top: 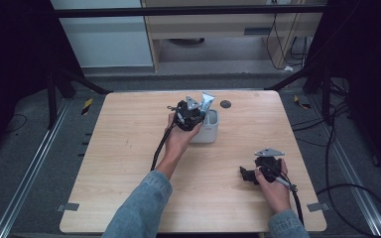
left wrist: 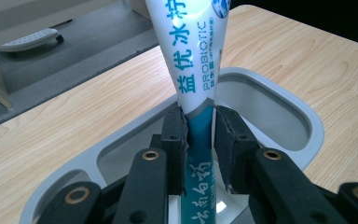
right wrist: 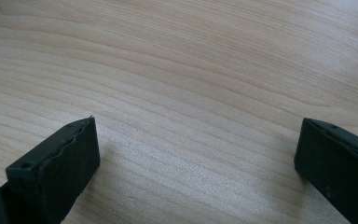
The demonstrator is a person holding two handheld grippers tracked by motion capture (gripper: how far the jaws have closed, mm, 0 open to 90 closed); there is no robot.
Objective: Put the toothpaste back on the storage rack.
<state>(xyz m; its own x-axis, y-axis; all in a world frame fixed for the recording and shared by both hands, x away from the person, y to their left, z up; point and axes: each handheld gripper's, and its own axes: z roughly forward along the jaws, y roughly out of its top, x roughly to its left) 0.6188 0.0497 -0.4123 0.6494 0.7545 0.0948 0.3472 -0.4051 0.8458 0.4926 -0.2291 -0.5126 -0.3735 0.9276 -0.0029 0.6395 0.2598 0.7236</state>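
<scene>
I am holding the toothpaste tube [left wrist: 196, 56] with the left tongs [left wrist: 200, 140], and it is standing almost upright above the grey holder [left wrist: 279, 88], near the far middle of the table [top: 129, 148]. The two pads are pressing on the narrow teal part of the tube, just under the white printed part, so the grip is closed on it. The lower end of the tube is going down between the jaws toward the inside of the holder; I cannot see if it is touching the bottom.

In my judgement this tube is light and soft. The plastic skin is looking smooth and a little glossy, so it may be slipping if I am squeezing weakly, and it may be bending or pushing paste if I am squeezing too hard. The place I am gripping now seems good, because there the tube is narrow and flat. The wide crimped end is stiffer, but it is too broad for a firm hold.

The right tongs [right wrist: 196, 158] are resting wide open over the bare table, holding nothing, well apart from the holder.
</scene>
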